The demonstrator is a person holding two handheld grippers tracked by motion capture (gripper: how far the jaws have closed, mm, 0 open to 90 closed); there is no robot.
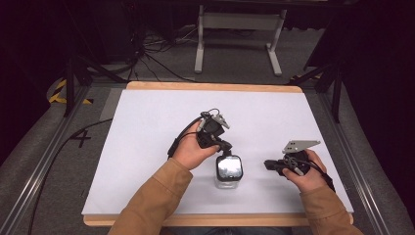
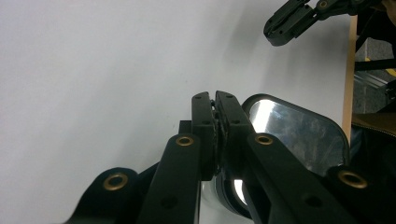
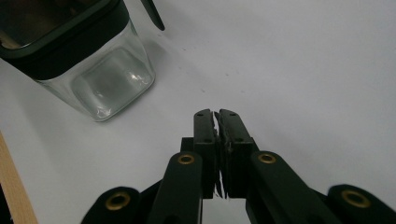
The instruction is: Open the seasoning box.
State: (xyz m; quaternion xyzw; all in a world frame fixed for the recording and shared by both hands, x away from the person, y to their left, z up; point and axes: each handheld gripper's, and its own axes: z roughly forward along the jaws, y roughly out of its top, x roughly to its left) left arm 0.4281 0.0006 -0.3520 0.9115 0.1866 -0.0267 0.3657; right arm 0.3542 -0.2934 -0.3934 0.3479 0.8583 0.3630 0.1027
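A clear square jar (image 1: 229, 171) with a black-rimmed lid stands on the white table top (image 1: 156, 122) near the front edge. My left gripper (image 1: 225, 148) is shut just above the jar's far left rim, with nothing visible between its jaws. In the left gripper view the closed jaws (image 2: 215, 100) lie in front of the shiny lid (image 2: 299, 130). My right gripper (image 1: 268, 165) is shut and points left, a short way to the right of the jar and apart from it. In the right gripper view its jaws (image 3: 216, 114) meet over bare table, with the jar (image 3: 102, 79) at the upper left.
The wooden table edge (image 1: 215, 86) frames the white sheet. A grey metal stand (image 1: 237, 22) and cables lie on the floor behind the table. Black cables trail from both grippers. The right gripper's tip (image 2: 280, 32) shows at the top of the left gripper view.
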